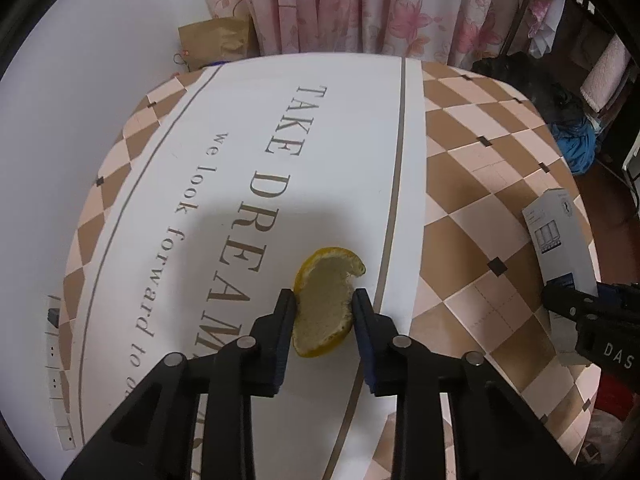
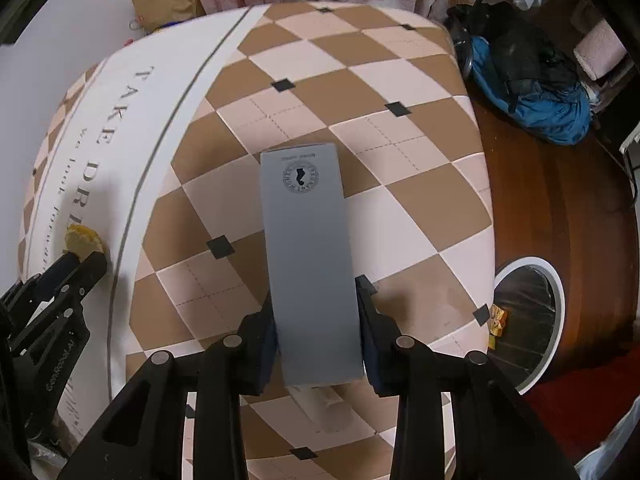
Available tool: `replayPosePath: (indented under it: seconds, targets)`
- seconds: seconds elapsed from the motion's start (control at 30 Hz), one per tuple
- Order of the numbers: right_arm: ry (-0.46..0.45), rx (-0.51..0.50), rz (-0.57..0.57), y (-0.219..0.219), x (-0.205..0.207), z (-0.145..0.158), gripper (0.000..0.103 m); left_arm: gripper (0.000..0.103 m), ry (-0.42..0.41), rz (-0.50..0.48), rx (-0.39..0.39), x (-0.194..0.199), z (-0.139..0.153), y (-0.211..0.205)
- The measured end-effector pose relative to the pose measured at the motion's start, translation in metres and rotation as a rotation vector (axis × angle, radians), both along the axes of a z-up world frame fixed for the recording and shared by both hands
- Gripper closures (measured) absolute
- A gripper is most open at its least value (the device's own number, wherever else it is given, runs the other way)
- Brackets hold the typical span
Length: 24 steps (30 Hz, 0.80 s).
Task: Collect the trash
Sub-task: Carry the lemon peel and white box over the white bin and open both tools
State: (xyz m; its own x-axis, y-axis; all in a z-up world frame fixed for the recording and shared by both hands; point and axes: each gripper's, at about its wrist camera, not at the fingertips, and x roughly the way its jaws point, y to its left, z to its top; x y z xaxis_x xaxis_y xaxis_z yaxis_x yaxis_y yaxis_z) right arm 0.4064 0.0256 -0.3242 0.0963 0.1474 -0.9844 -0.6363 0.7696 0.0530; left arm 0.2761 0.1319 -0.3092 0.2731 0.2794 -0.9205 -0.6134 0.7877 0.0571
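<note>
My left gripper (image 1: pixel 325 297) is shut on a yellow citrus peel (image 1: pixel 326 304), its pale inside facing up, over the white lettered band of the tablecloth (image 1: pixel 320 140). My right gripper (image 2: pixel 316 292) is shut on a long grey box (image 2: pixel 308 264) with a round black logo, held over the checked part of the cloth. The box also shows at the right edge of the left wrist view (image 1: pixel 560 240). The left gripper and the peel (image 2: pixel 82 240) appear at the left of the right wrist view.
A white-rimmed bin with a black liner (image 2: pixel 528 312) stands on the wooden floor just past the table's right edge, with a small yellow wrapper (image 2: pixel 499 318) beside it. A blue and black bag (image 2: pixel 532 92) lies on the floor. A brown paper bag (image 1: pixel 216 40) and pink curtains are behind the table.
</note>
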Motion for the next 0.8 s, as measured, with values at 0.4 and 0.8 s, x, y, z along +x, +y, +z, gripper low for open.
replayPosePath:
  seconds: [0.4,0.8]
  targets:
    - [-0.063,0.177,-0.051,-0.032,-0.012,0.072,0.066,0.078,-0.171,-0.022,0.08,-0.025,0.096,-0.036]
    - [-0.152,0.327,-0.196,-0.161,0.011,0.169,0.066,0.078,-0.359,-0.236,0.079,0.025,0.187,-0.144]
